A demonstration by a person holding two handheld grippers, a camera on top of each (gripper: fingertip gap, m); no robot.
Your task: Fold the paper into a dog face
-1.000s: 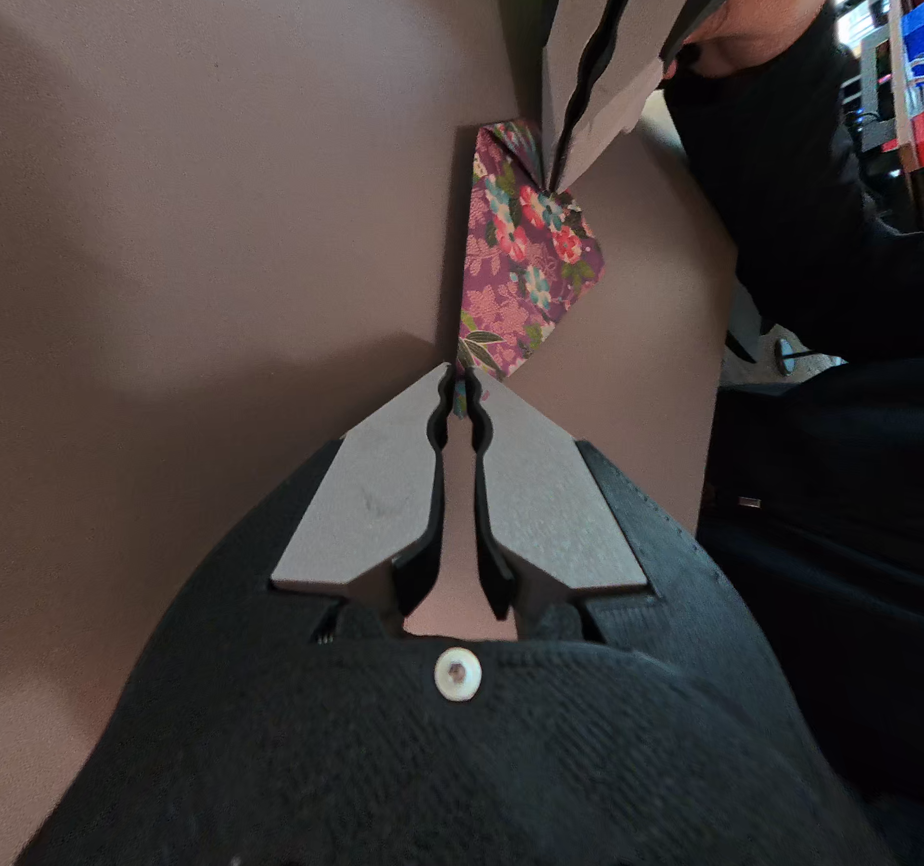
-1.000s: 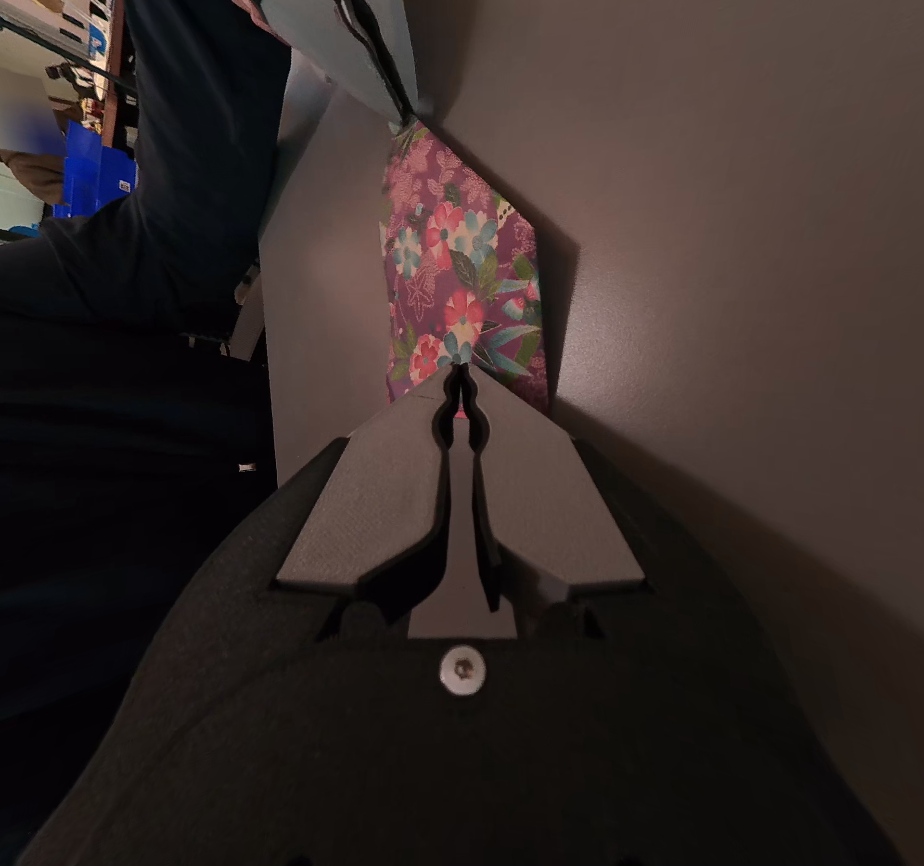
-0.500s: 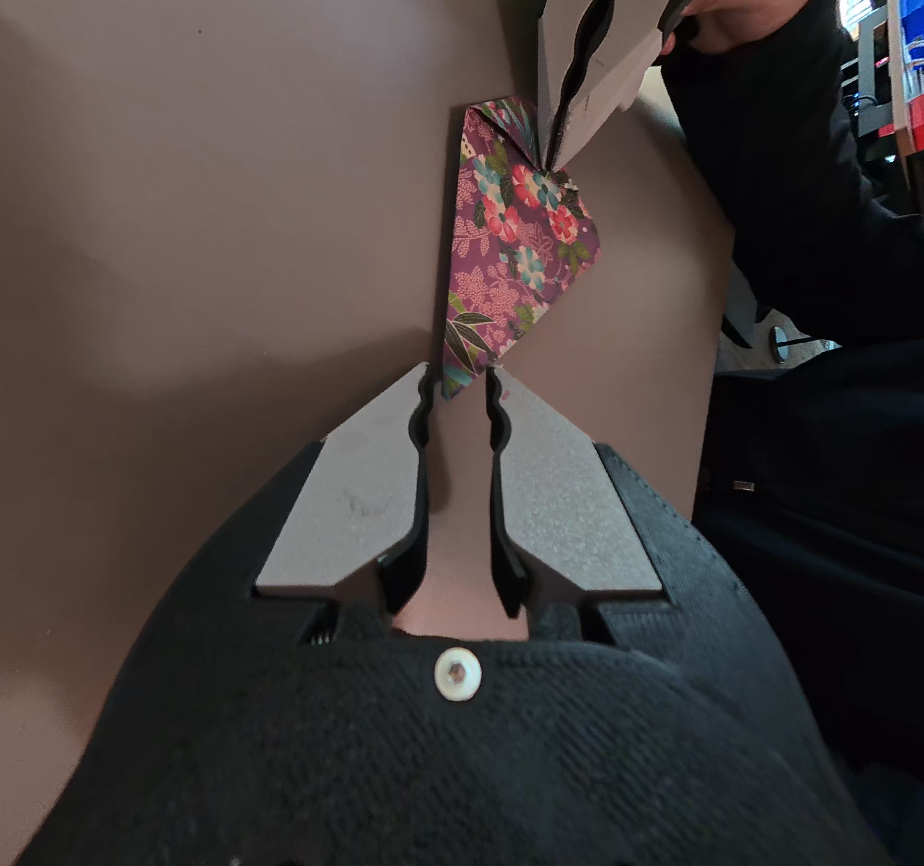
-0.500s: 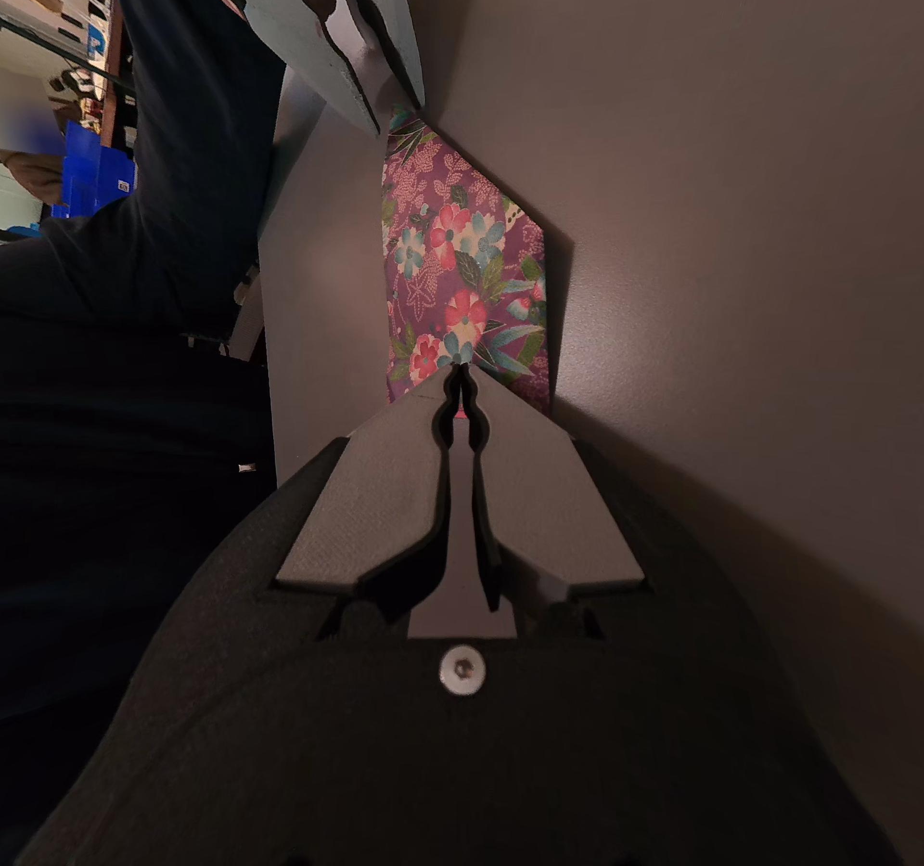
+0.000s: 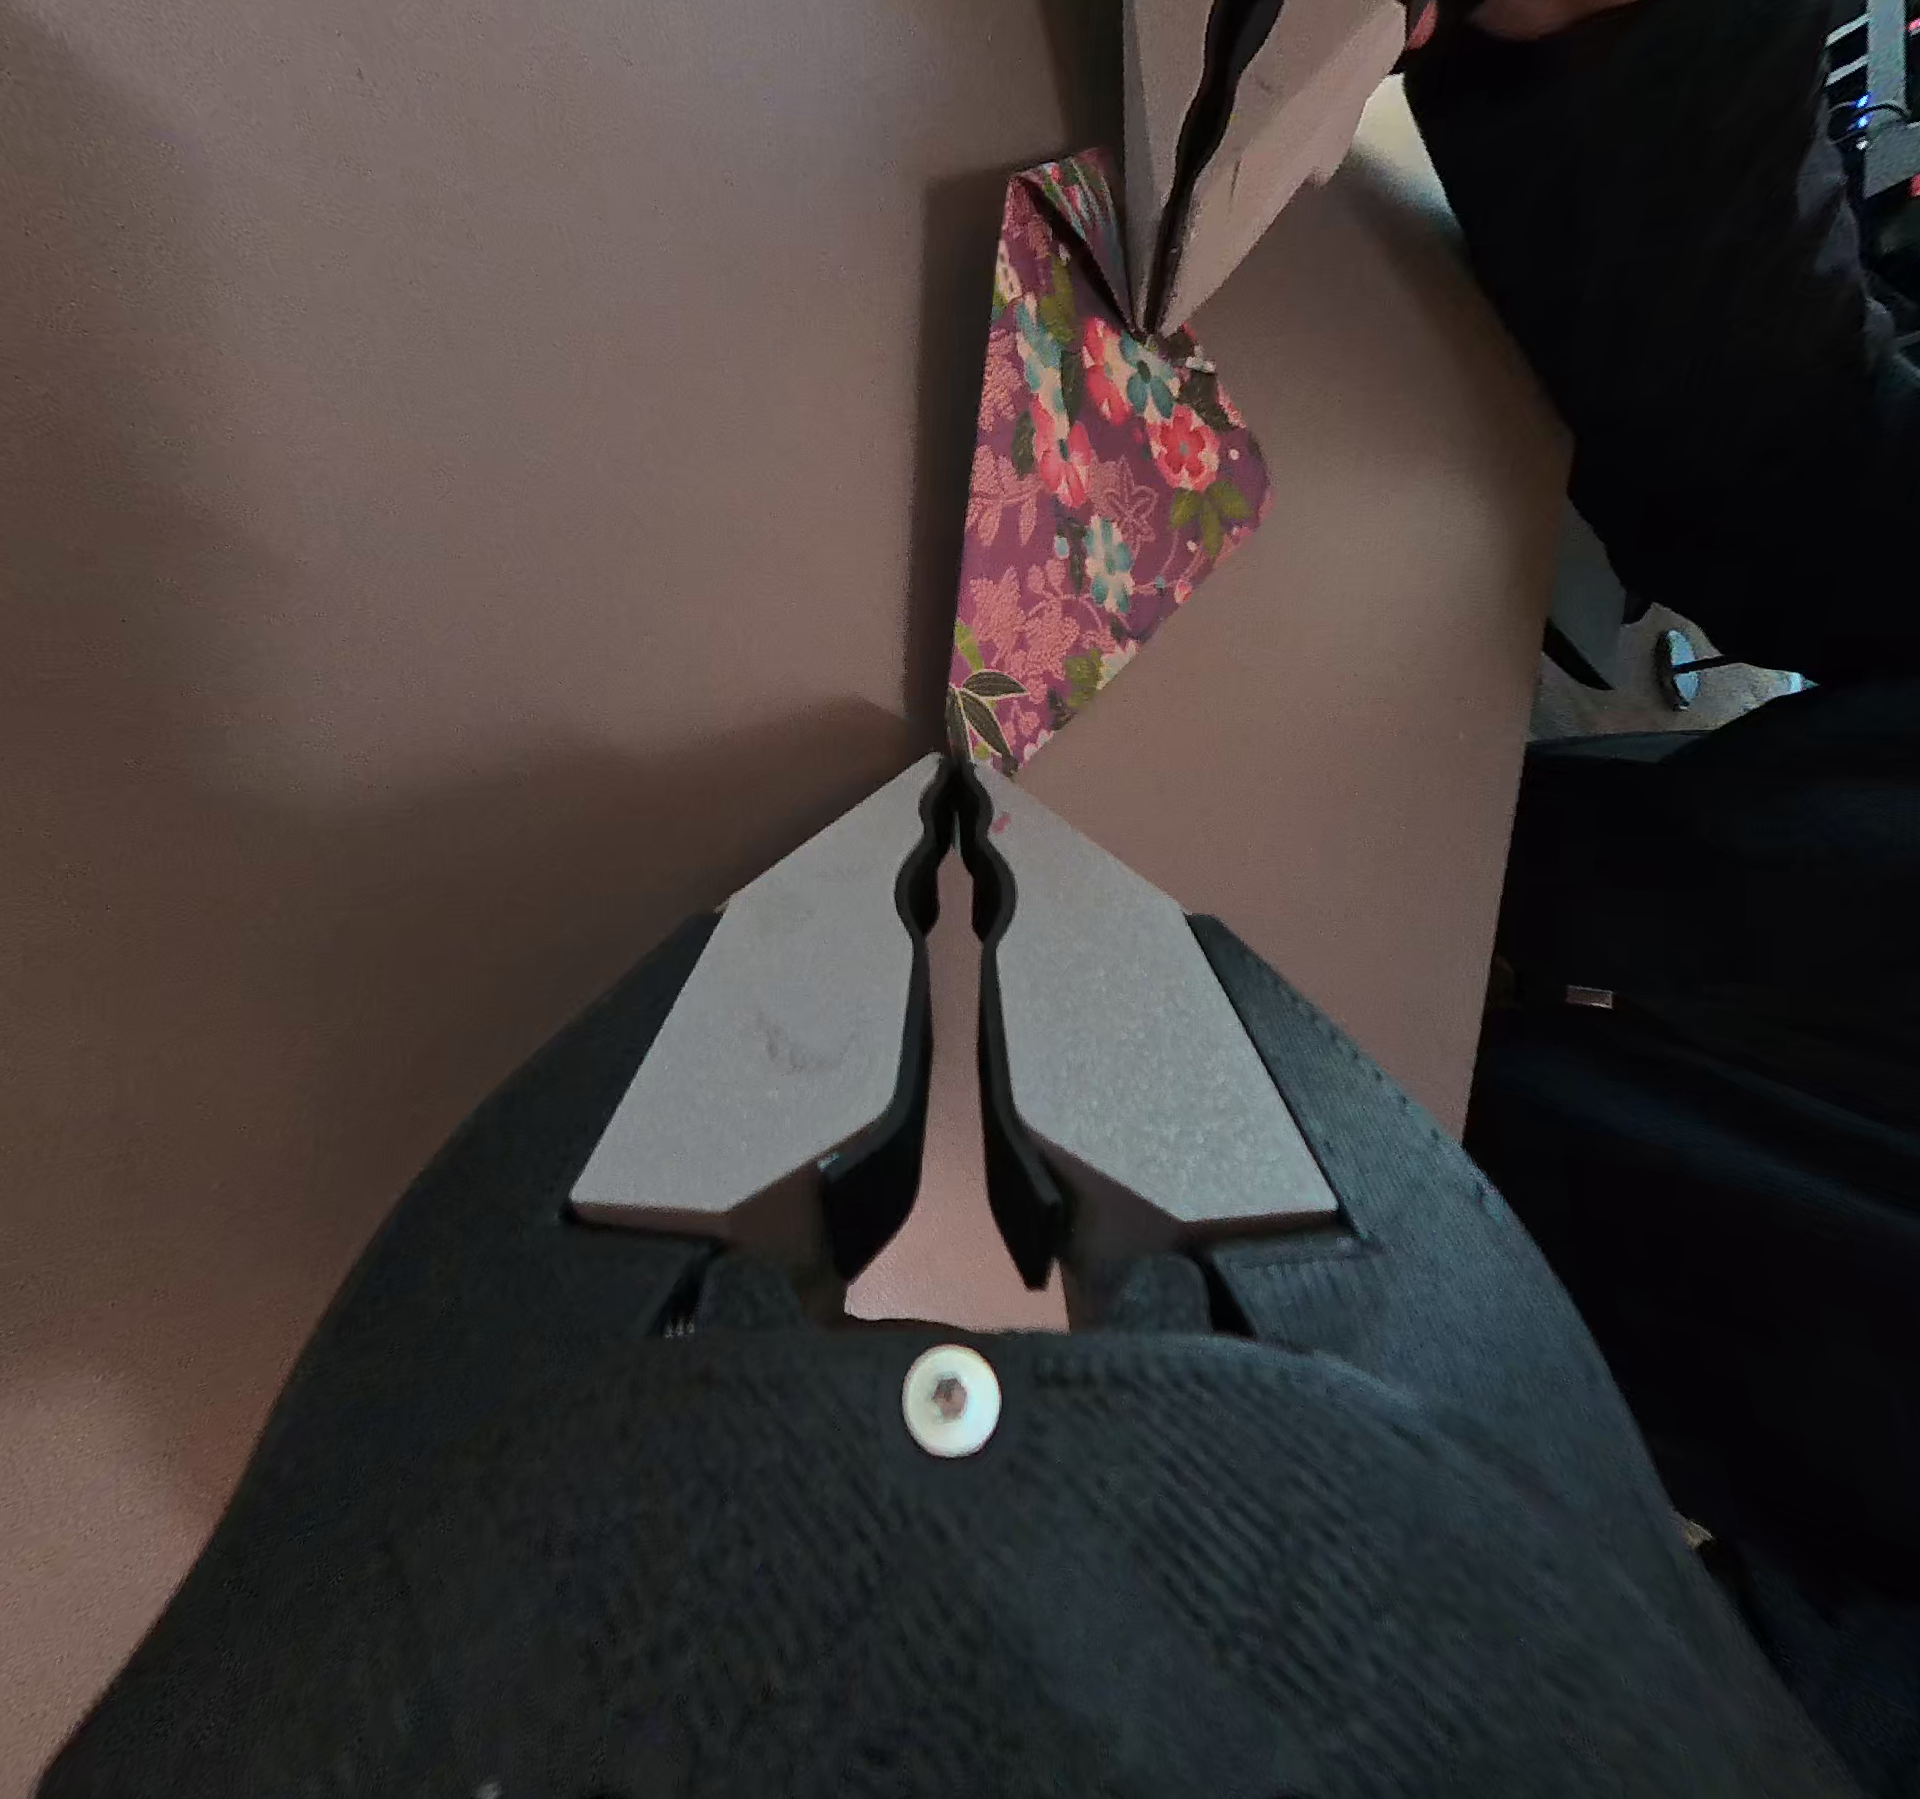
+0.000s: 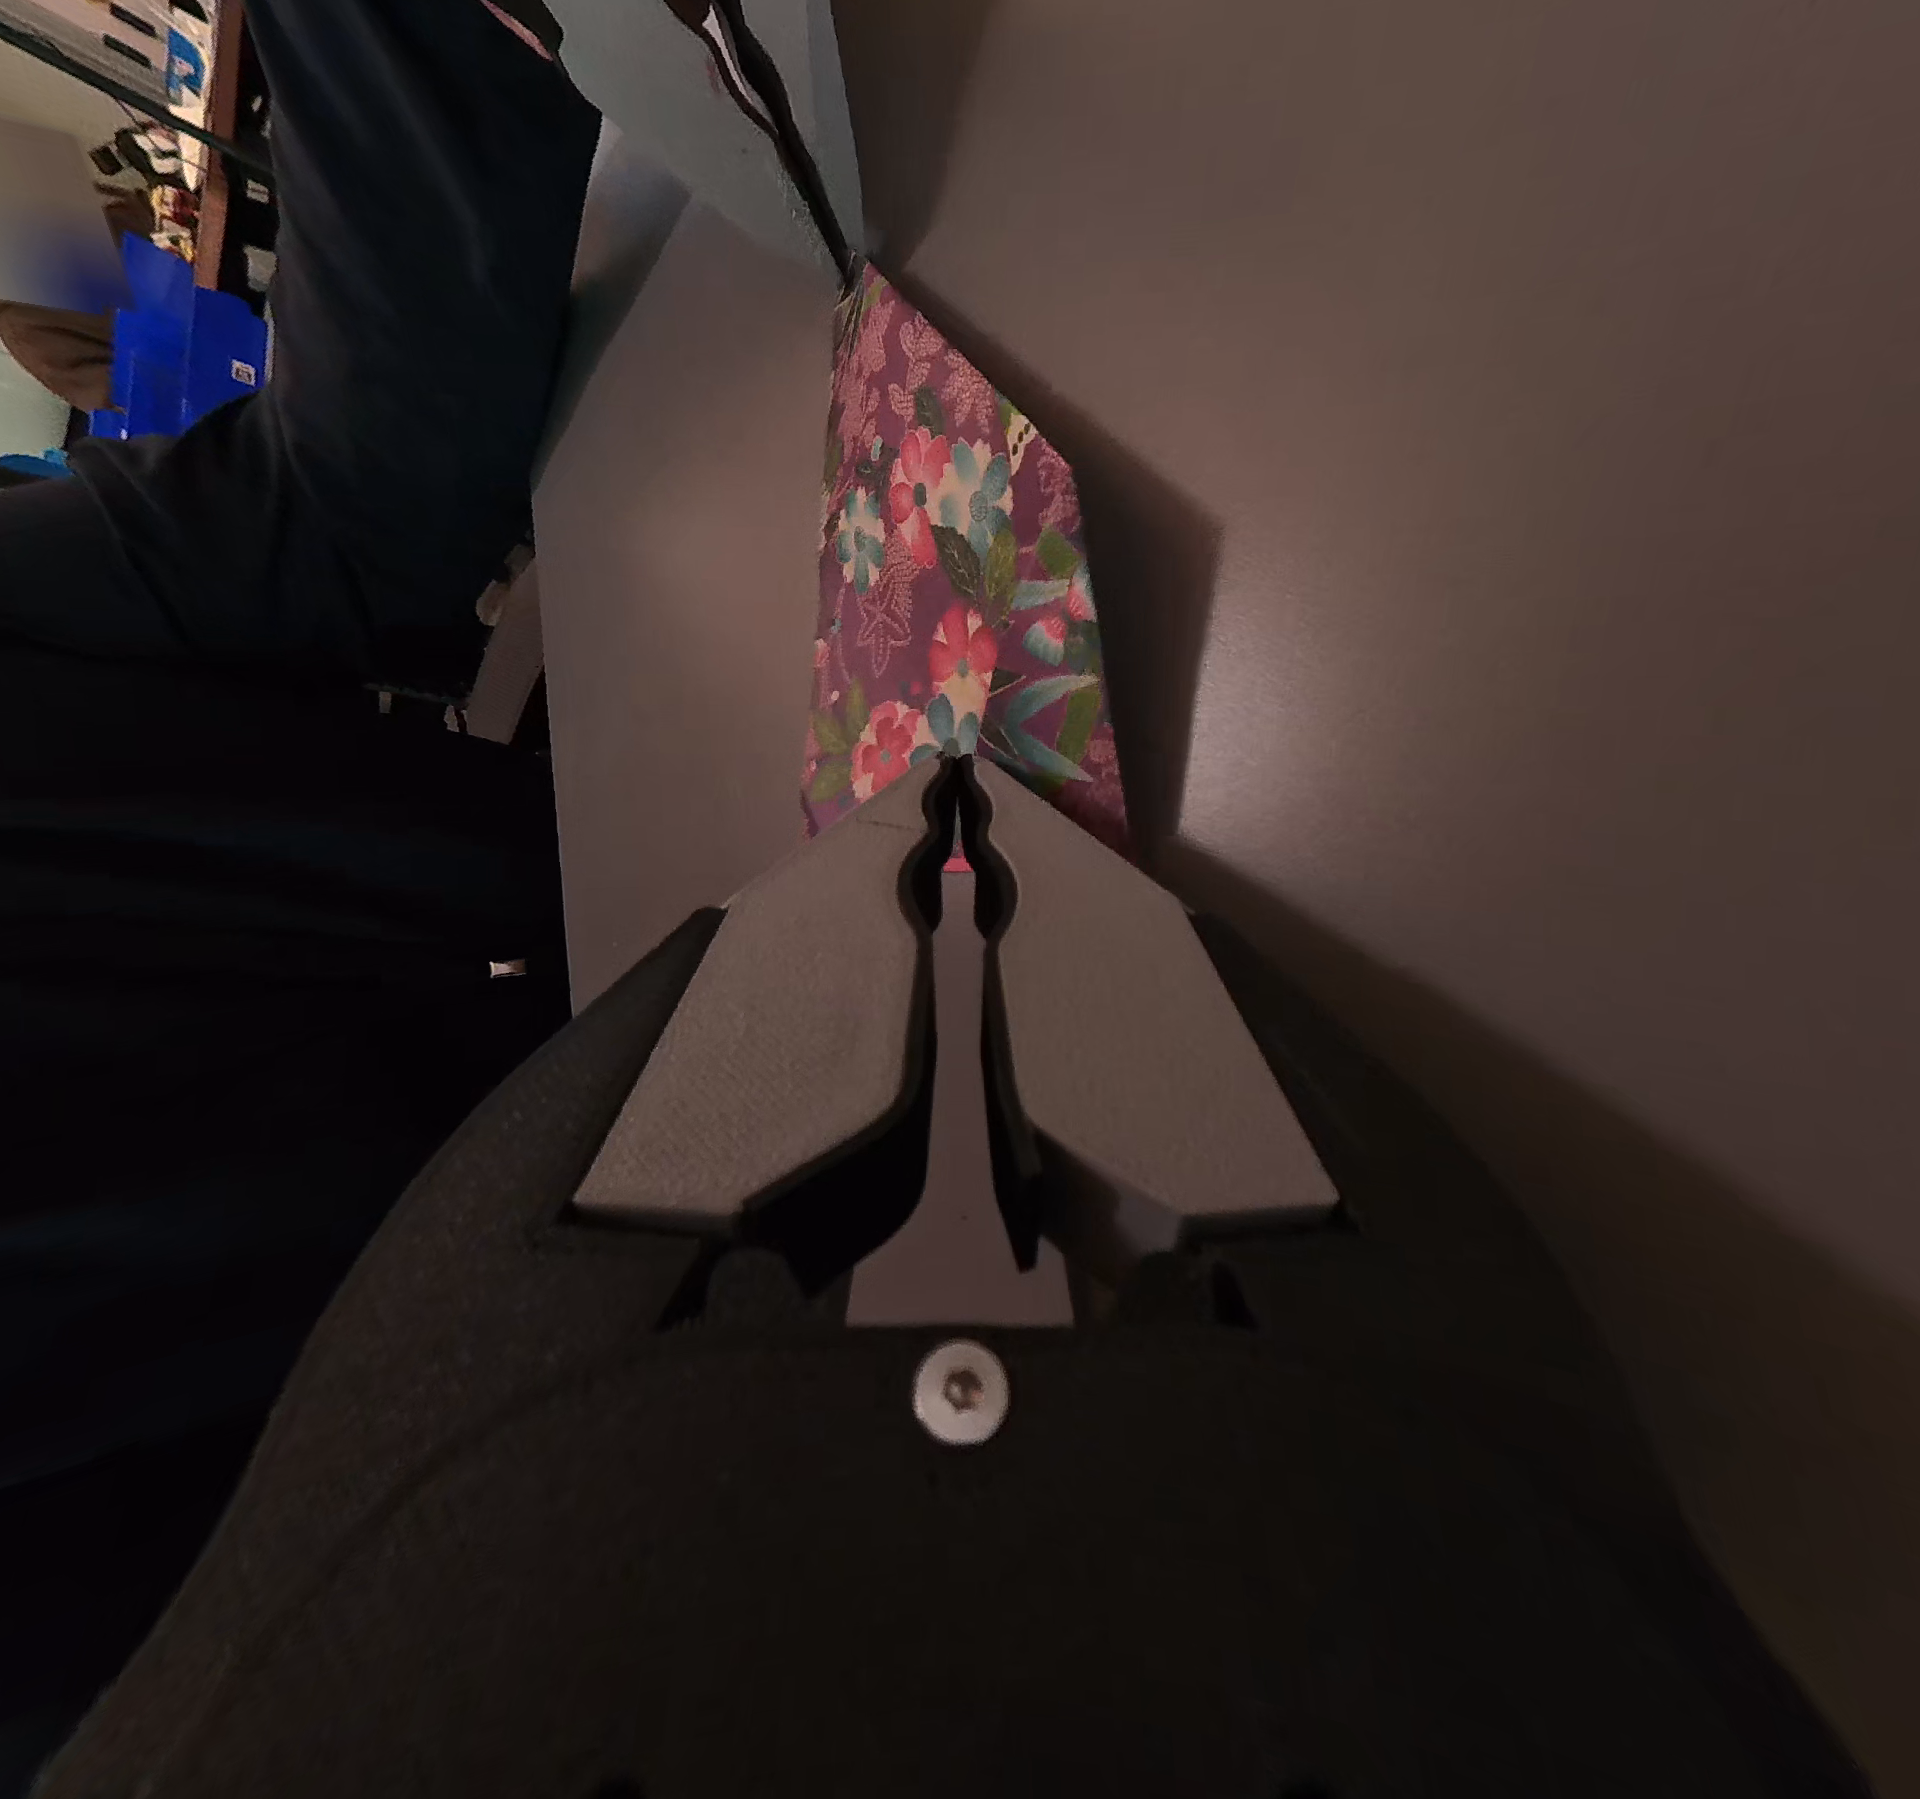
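The purple floral paper (image 5: 1101,523), folded to a flat pointed shape, is held between both grippers just over the brown table (image 5: 416,399). My left gripper (image 5: 956,775) is shut at the paper's near corner, which meets its fingertips. My right gripper (image 6: 958,767) is shut on the opposite end of the paper (image 6: 935,586), and a pink strip of it shows between the fingers. The right gripper also shows at the top of the left wrist view (image 5: 1158,328), over a small folded flap. The left gripper shows at the top of the right wrist view (image 6: 844,266).
The table's edge (image 5: 1496,814) runs close beside the paper. Beyond it is a person in dark clothing (image 5: 1714,399), whose sleeve (image 6: 395,295) reaches to the left gripper. Shelves with blue boxes (image 6: 166,367) stand far off. The gap from one gripper's tips to the other's is roughly 12 cm.
My left gripper was shut on the paper's corner, opened and drew back a little half a second ago, and is shut at the corner again. The right gripper kept its hold.
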